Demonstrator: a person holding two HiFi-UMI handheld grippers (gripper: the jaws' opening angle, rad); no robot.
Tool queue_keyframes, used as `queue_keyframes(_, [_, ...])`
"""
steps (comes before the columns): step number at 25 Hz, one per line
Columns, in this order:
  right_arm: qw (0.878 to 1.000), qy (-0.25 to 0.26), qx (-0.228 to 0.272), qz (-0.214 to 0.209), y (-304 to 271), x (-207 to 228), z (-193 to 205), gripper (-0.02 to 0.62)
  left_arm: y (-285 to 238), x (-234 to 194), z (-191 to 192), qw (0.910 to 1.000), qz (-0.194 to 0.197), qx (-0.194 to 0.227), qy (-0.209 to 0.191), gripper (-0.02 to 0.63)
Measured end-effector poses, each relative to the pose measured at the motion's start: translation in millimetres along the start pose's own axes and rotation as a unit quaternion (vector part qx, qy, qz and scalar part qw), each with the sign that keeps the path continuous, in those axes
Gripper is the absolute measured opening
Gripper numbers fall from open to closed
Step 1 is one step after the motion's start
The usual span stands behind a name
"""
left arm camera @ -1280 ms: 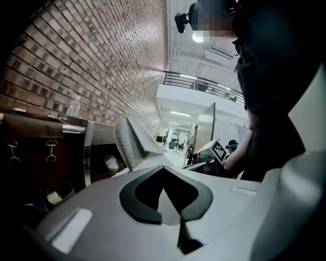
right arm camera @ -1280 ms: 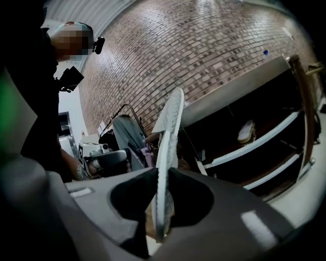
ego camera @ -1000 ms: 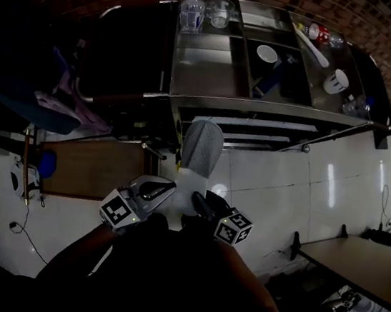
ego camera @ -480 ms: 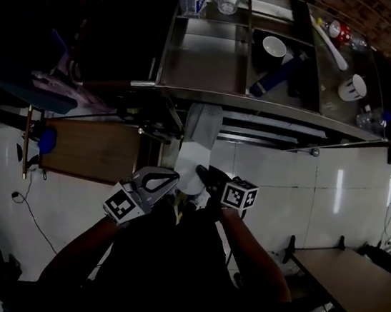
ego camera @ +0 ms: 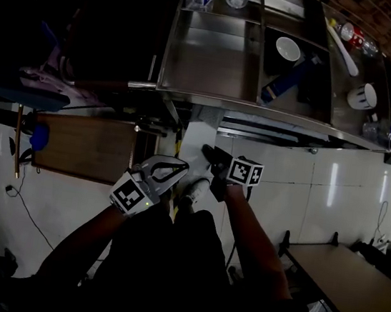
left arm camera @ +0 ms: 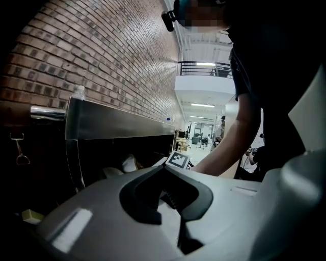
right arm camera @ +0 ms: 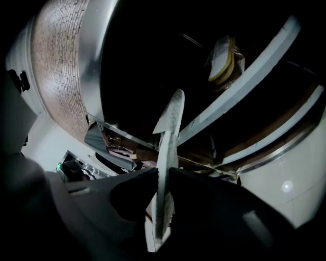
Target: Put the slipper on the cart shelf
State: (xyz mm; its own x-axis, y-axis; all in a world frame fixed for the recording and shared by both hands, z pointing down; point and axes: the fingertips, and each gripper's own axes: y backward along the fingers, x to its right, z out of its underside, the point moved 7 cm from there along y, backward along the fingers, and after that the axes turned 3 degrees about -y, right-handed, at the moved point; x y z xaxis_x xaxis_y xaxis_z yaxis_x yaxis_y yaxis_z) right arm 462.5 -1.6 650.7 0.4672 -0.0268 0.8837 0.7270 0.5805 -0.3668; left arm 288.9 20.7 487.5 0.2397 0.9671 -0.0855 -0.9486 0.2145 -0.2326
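R gripper (right arm camera: 162,171) pinches slipper (right arm camera: 171,114) by its edge, L gripper (left arm camera: 164,167) closed, empty; I may clip cart shelf (right arm camera: 239,81) rim & lose it.

Head view: dim and underexposed around you; the white floor tiles (ego camera: 335,186) were brightest, streaked with glare, and the edges bowed. Left gripper view: a bright corridor (left arm camera: 204,127) lit your frame; the near foreground was soft. Right gripper view: mostly black; only the slipper (right arm camera: 167,153) and steel rails (right arm camera: 244,71) caught light.
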Motion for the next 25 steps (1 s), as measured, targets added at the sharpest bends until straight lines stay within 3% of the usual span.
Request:
queue_keyframes(4, [1.000, -0.007, -0.005, 0.005, -14.8, 9.2, -19.5, 0.069, -8.5, -10.6, 4.2, 0.9999, 0.010, 0.001, -0.001, 0.003])
queue_keyframes(11, [0.999, 0.045, 0.002, 0.017, -42.7, 9.7, -66.1, 0.069, -12.9, -15.5, 10.1, 0.9998, 0.006, 0.007, 0.018, 0.002])
queue_keyframes(18, [0.998, 0.062, 0.027, 0.017, -68.4, 12.2, -98.9, 0.069, -7.0, -23.6, 14.4, 0.9996, -0.002, 0.013, 0.025, 0.003])
queue_keyframes(25, [0.982, 0.164, 0.089, 0.032, -76.4, 2.8, -114.1, 0.069, -1.8, -29.4, 18.0, 0.9995, -0.011, 0.010, 0.026, 0.003])
